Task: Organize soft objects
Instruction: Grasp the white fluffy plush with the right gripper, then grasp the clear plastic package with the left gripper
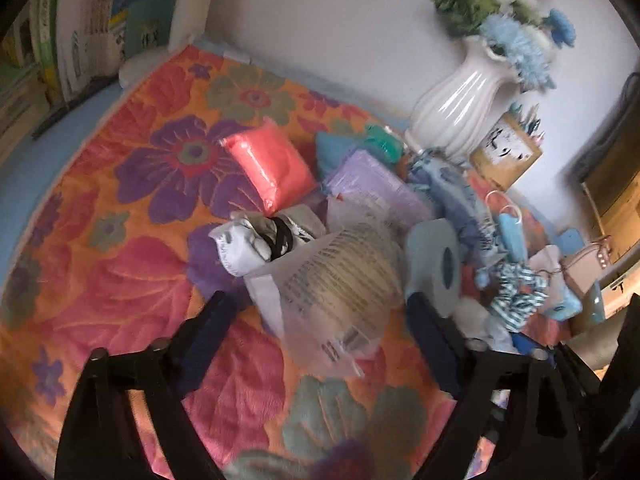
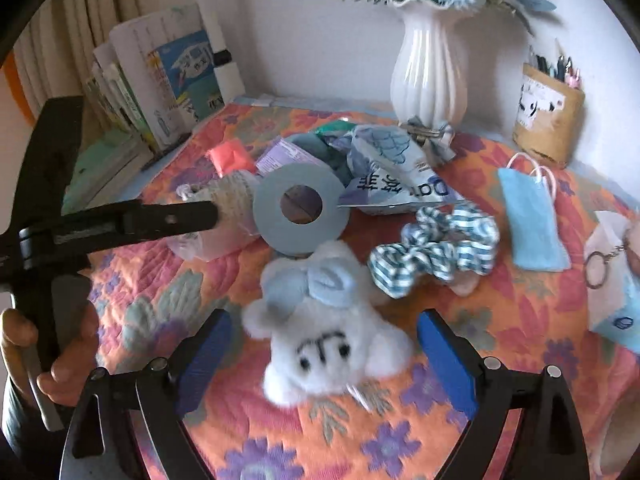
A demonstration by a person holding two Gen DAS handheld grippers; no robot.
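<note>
Plush toy lies near the tabletop's front edge, between the wide-open right tool; it looks light and squashy, so gripping its body seems best.

1 plush toy – 1 scrunchie (striped) – 1 vase

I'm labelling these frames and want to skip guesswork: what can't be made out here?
- Left wrist view: print on the clear bag between the left tongs, smeared by blur.
- Left wrist view: items behind the tape roll, piled and overlapping.
- Right wrist view: plush toy face, blurred.
- Right wrist view: white pouch, cut off by the edge.
</note>
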